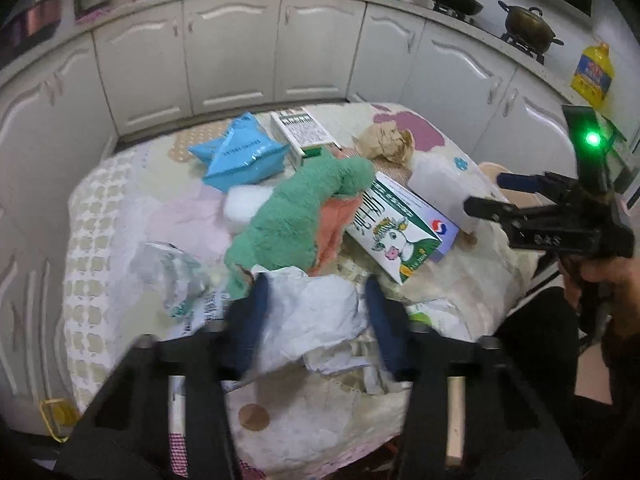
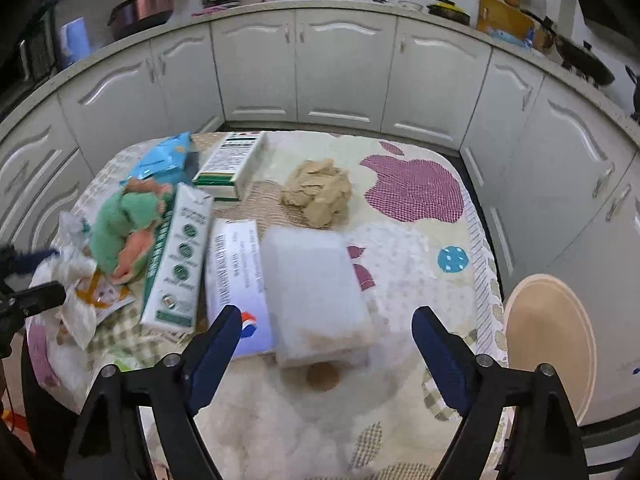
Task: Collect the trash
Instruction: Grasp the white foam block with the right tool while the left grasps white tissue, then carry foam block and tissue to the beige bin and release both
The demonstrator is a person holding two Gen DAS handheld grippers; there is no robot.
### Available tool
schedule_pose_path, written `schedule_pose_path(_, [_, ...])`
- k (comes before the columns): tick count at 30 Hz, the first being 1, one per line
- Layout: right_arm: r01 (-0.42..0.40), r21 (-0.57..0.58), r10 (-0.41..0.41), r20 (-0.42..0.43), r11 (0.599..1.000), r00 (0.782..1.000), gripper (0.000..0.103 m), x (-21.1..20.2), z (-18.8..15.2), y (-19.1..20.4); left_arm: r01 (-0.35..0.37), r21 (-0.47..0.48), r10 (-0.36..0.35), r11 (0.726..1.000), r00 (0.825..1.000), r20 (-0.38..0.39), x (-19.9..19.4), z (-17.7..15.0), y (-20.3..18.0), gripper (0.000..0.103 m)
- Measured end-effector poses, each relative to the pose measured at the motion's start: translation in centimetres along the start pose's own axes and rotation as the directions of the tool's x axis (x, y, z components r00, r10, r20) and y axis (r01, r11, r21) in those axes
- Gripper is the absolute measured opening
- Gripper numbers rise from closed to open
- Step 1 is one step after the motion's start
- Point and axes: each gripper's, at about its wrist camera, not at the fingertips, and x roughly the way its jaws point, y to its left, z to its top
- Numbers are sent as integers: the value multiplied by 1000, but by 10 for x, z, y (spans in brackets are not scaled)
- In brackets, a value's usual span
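Left gripper [image 1: 316, 300], blue-padded fingers, straddles the crumpled white paper wrapper [image 1: 312, 312] at the near edge of the patterned cloth-covered table [image 2: 420, 280]. Left pad touches the paper; can't tell about the right pad, so grip not confirmed. Jaws partly open.

Right gripper [image 2: 326, 328] is wide open, holding nothing. It hovers over the translucent white rectangular plastic box [image 2: 316, 292], pads clear of it on both sides.

Trash on the table:
- green and white milk carton with cow print [image 1: 400, 228] lying flat, just left of the plastic box in the right wrist view
- green and orange fluffy cloth [image 1: 296, 216] bunched between carton and wrapper, overlapping the carton's end
- crumpled tan paper ball [image 2: 318, 194] beyond the plastic box, apart from it
- white and green flat cardboard box [image 2: 234, 166] at the far side
- blue plastic pouch [image 1: 240, 156] next to it
- crinkled clear plastic bag [image 1: 176, 276] left of the wrapper

Round beige stool seat [image 2: 548, 340] beside the table's right edge.
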Motion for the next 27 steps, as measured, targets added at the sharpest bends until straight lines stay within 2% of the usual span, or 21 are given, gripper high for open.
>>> schedule_pose_path(7, [-93, 65, 97, -71, 994, 993, 84, 33, 13, -16, 54, -20, -54, 998, 999, 4, -8, 9, 8, 27])
schedule_pose_path(8, [-85, 63, 90, -84, 994, 992, 80, 39, 13, -15, 64, -28, -64, 998, 998, 7, -9, 10, 11, 26])
schedule_pose_path(10, [-149, 85, 157, -97, 985, 983, 58, 46, 11, -18, 82, -46, -82, 996, 997, 10, -13, 12, 15, 26])
schedule_pose_path(11, [-186, 116, 197, -99, 976, 975, 57, 47, 10, -19, 89, -52, -88, 995, 996, 12, -15, 13, 17, 26])
schedule_pose_path(17, [-195, 69, 196, -6, 978, 981, 56, 15, 9, -12, 97, -81, -93, 992, 994, 55, -33, 27, 20, 25])
schedule_pose_path(22, [-177, 85, 172, 66, 980, 983, 56, -15, 5, -31, 145, -53, -138, 988, 984, 112, -51, 47, 3, 25])
schedule_pose_path(27, [-67, 152, 56, 76, 986, 996, 57, -30, -12, -81, 188, -2, -186, 982, 974, 126, -54, 68, -31, 25])
